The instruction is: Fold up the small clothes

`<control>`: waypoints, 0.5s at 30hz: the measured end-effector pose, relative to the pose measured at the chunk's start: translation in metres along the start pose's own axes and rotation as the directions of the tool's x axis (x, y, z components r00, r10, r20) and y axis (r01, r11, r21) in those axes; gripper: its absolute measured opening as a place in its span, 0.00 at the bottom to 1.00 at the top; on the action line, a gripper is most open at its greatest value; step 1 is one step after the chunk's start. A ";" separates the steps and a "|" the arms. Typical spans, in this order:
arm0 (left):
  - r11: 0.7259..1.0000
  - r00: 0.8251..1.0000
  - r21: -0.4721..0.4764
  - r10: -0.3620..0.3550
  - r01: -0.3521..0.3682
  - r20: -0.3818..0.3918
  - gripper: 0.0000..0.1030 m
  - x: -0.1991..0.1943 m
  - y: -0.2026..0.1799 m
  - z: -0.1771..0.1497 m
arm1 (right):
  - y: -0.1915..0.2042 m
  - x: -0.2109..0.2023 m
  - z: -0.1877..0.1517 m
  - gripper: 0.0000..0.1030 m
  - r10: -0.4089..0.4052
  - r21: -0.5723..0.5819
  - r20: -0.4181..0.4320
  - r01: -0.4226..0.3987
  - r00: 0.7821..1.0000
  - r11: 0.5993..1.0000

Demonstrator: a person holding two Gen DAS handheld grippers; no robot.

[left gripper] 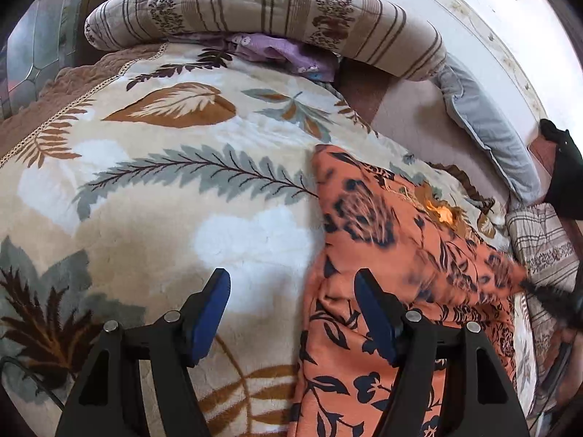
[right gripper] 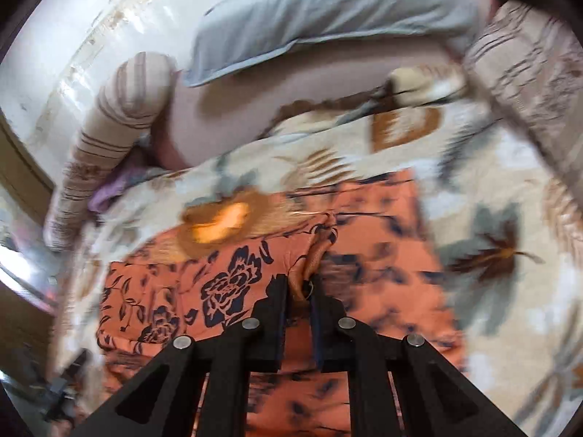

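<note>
An orange garment with a dark floral print point(left gripper: 382, 255) lies on a leaf-patterned blanket point(left gripper: 164, 182) spread over a bed. My left gripper point(left gripper: 291, 306) hangs open above the garment's left edge, one blue pad over the blanket, the other over the cloth, nothing pinched. In the right wrist view the same orange garment point(right gripper: 233, 280) lies below, and my right gripper point(right gripper: 300, 287) is shut on a raised fold of it, the cloth bunched up between the pads. That view is blurred. The right gripper shows as a dark blur at the garment's right corner point(left gripper: 546, 298) in the left wrist view.
A long striped bolster point(left gripper: 255, 11) and a purple cloth point(left gripper: 280, 54) lie at the far end of the bed. A grey pillow point(left gripper: 488, 131) lies along the white wall point(left gripper: 473, 18). A second striped cushion point(left gripper: 546, 251) sits at the right.
</note>
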State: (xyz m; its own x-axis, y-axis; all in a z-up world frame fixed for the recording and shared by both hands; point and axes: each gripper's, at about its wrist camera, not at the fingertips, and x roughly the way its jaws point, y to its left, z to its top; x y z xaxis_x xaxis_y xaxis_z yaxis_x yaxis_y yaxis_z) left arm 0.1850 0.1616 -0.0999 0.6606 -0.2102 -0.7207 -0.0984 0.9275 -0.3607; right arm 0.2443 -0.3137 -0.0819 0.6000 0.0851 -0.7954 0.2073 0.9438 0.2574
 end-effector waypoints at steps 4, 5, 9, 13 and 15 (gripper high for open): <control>1.000 1.000 0.020 0.004 -0.004 -0.002 0.69 0.003 -0.004 -0.001 | -0.023 0.042 -0.026 0.21 -0.037 0.014 -0.139 0.039 0.990 0.999; 1.000 1.000 0.029 0.008 -0.008 -0.002 0.69 0.003 -0.005 -0.001 | -0.022 0.042 -0.029 0.32 -0.047 -0.004 -0.121 0.047 0.992 0.999; 0.999 1.000 0.034 0.005 -0.005 -0.008 0.69 0.005 -0.007 0.000 | -0.021 0.022 -0.025 0.82 -0.027 0.055 -0.008 0.028 1.000 0.998; 1.000 0.999 0.022 0.015 -0.014 -0.043 0.69 0.014 -0.006 0.001 | -0.016 -0.005 -0.012 0.82 -0.014 0.070 0.109 0.006 0.994 0.998; 1.000 0.998 0.016 0.015 -0.014 -0.059 0.69 0.018 -0.005 0.000 | -0.006 -0.009 -0.002 0.82 0.106 0.052 0.112 -0.112 0.988 0.992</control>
State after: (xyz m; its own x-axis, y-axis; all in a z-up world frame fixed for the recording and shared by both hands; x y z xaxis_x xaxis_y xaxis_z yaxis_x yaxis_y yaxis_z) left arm 0.1976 0.1528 -0.1110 0.6139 -0.2141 -0.7598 -0.0961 0.9351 -0.3411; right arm 0.2360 -0.3198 -0.0780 0.7015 0.1482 -0.6971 0.1783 0.9105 0.3730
